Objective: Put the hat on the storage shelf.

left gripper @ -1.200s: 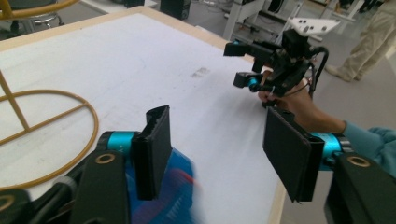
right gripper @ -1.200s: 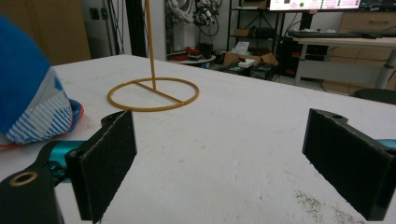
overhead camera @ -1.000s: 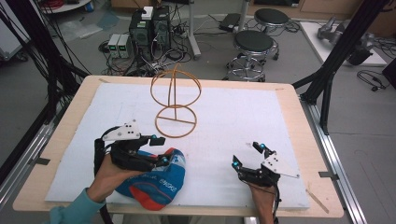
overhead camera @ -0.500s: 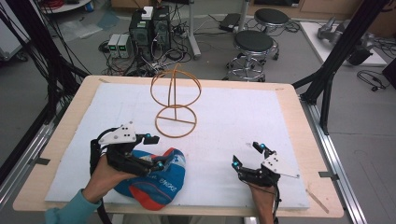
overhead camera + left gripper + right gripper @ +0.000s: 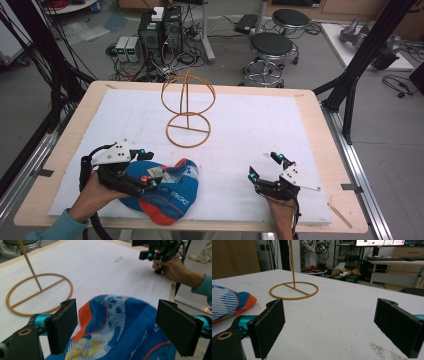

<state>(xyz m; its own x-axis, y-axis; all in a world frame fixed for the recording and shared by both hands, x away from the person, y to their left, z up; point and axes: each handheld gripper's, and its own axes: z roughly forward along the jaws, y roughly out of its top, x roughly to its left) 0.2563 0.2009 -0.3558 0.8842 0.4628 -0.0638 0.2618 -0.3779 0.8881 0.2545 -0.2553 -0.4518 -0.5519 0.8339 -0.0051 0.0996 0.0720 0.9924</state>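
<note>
We saw the blue, orange and white fabric cap (image 5: 167, 192) lying at the near left of the white-covered tabletop (image 5: 260, 130), directly under and ahead of our left tool (image 5: 142, 172). That tool's jaws had just been opening and stood wide, the cap's crown between them but untouched. Our right tool (image 5: 265, 167), well apart from the cap, stood open and empty. The gold wire hat stand (image 5: 187, 112) stood farther back. The left gripper view showed the crown (image 5: 120, 322) centred between the pads; the high view showed its long axis running toward the near edge.
</note>
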